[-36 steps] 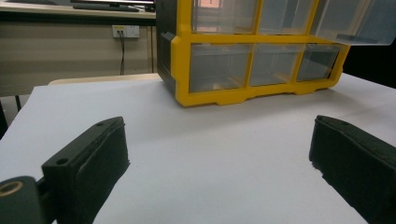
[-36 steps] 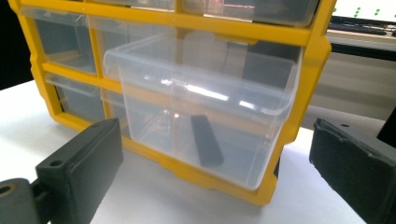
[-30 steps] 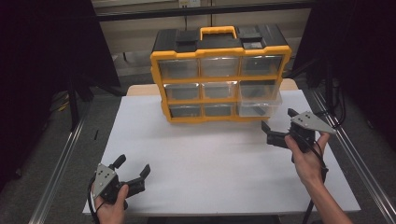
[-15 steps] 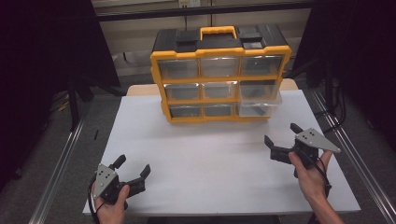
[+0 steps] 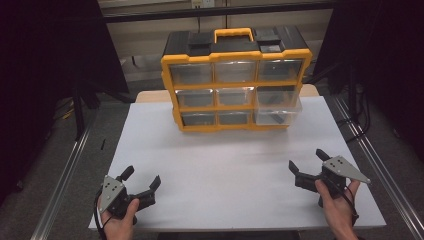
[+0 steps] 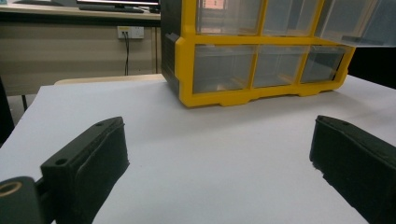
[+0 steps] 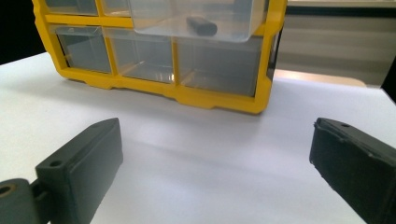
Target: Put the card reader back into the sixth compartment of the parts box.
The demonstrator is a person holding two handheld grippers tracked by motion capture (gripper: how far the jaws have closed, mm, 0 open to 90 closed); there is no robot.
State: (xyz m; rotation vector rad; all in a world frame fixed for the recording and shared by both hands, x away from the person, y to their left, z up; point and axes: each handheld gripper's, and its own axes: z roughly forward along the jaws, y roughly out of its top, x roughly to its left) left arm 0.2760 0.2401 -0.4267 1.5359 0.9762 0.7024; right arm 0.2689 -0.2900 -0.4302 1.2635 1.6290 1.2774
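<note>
We see white table (image 5: pixel 240 165), flat, matte. Yellow drawer cabinet (image 5: pixel 235 80) stands directly on it, upright, well ahead of both grippers and between their lines of reach. Left gripper (image 5: pixel 137 186) sits at table near edge; right gripper (image 5: pixel 310 167) near opposite near corner. Wooden edge (image 5: pixel 150 96) shows behind cabinet.

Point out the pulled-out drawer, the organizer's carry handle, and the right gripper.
pulled-out drawer (image 5: pixel 278 116): high view, its clear front wall.
carry handle (image 5: pixel 234 33): high view, top bar of the yellow handle.
right gripper (image 5: pixel 308 163): high view, midway between its open jaw tips.
</note>
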